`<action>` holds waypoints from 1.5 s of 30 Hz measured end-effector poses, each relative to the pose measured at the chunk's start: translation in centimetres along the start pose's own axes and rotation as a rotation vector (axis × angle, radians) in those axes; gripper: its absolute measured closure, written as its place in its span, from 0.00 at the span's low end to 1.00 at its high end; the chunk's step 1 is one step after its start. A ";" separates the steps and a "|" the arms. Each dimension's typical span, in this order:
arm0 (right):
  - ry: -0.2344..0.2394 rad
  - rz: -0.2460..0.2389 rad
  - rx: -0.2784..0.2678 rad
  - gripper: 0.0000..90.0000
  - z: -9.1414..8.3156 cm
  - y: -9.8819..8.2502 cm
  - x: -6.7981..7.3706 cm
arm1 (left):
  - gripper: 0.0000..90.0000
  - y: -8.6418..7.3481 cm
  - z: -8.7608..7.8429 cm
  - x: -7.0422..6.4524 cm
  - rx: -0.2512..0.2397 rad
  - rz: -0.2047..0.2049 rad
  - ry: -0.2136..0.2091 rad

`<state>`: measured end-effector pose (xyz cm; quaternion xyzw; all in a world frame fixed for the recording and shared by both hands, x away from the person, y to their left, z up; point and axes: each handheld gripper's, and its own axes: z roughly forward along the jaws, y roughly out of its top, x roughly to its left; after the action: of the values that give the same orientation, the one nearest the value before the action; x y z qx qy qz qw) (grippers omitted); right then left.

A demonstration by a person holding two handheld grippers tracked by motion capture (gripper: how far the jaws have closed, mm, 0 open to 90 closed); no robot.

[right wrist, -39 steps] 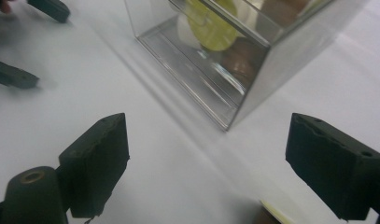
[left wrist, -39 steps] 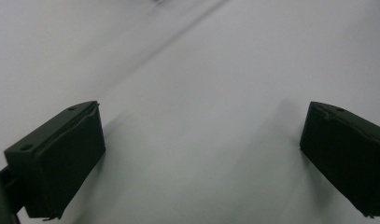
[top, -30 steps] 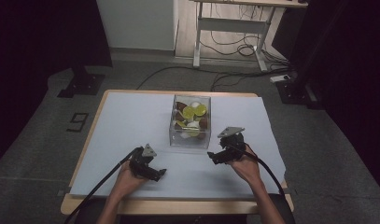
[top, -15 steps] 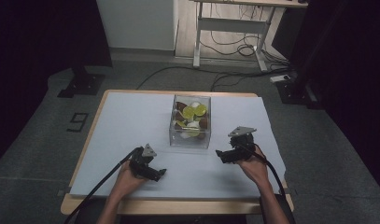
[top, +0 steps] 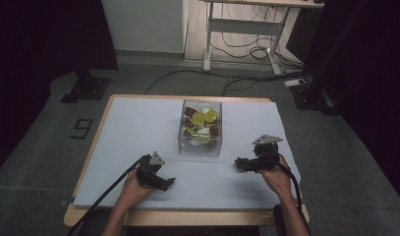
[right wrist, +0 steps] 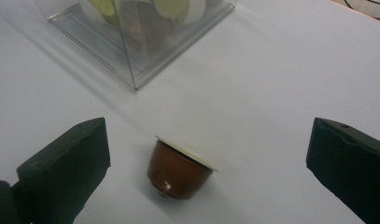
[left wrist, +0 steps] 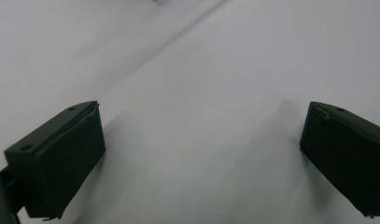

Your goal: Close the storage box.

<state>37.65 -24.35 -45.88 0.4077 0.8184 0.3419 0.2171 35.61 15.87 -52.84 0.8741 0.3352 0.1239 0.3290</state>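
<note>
A small brown coffee capsule with a pale foil lid (right wrist: 180,169) lies on the white table cover (top: 138,123) between the spread jaws of the right gripper (right wrist: 206,168). In the right gripper view it sits tilted: the narrow rounded base points down and toward the camera, and the wide lidded end faces up and away, toward the right. Its short axis from base to lid leans off the vertical. Neither jaw touches it; the capsule is nearer the jaw at the left of that view.

Beyond it stands a clear square plastic box (right wrist: 136,37) holding yellow, white and brown capsules (top: 201,123). In the high view the box sits mid-table, and the right gripper (top: 247,163) lies near its right front corner, jaws pointing left toward the table's middle.

Against the earlier frames, the right gripper has drawn back from the box toward the near right of the table, while the left one has hardly shifted.

The right hand (top: 273,172) grips its tool from behind, forearm running in from the near edge. The left hand (top: 136,184) rests low at the near left, its left gripper (top: 160,181) aimed right and slightly near, jaws wide apart over bare cover (left wrist: 201,140).
</note>
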 end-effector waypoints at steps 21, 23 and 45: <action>-0.029 0.051 0.023 0.00 0.5 -3.6 -1.9 | 0.00 0.0 0.0 0.0 0.000 0.000 0.001; -0.028 0.060 0.025 0.00 0.5 -3.9 -2.0 | 0.00 0.0 0.0 0.0 0.000 0.000 0.001; 0.046 0.008 0.146 0.00 3.2 -6.3 -1.4 | 0.00 0.0 0.0 0.0 -0.002 -0.001 0.002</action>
<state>37.23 -26.98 -52.57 0.4177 0.8442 0.2917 0.1666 35.59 15.87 -52.84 0.8737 0.3356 0.1248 0.3294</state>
